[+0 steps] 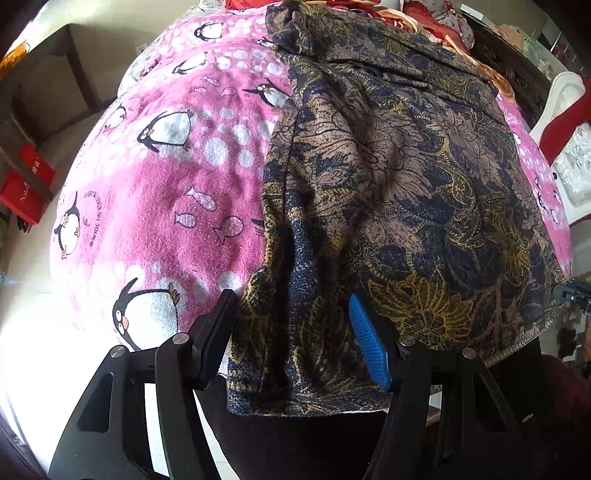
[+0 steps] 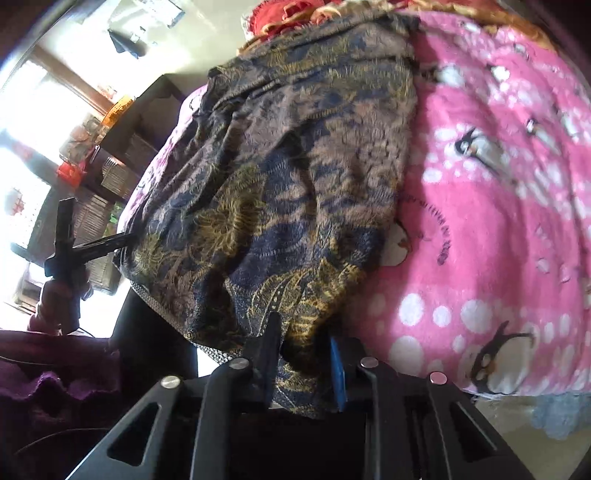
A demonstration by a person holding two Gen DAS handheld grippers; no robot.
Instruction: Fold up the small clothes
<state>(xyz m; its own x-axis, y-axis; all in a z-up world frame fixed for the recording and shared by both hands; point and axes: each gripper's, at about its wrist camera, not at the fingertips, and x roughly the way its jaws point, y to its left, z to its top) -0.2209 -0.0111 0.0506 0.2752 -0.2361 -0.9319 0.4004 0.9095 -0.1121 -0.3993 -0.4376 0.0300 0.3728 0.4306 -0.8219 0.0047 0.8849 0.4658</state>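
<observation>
A dark blue, tan and gold floral garment (image 1: 388, 177) lies on a pink penguin blanket (image 1: 166, 177), its near hem hanging over the front edge. My left gripper (image 1: 291, 325) stands wide at the hem's left corner, fabric draped between its fingers, not pinched. In the right wrist view the same garment (image 2: 288, 177) hangs toward me. My right gripper (image 2: 303, 354) has its fingers close together around the hem's right corner, with cloth bunched between them. The left gripper (image 2: 66, 243) shows at the garment's far corner there.
The pink blanket (image 2: 498, 221) covers the surface on both sides of the garment. Red and patterned fabrics (image 1: 424, 18) are piled at the back. A dark shelf unit (image 1: 44, 92) and red boxes (image 1: 26, 184) stand on the left. A white chair (image 1: 569, 110) is on the right.
</observation>
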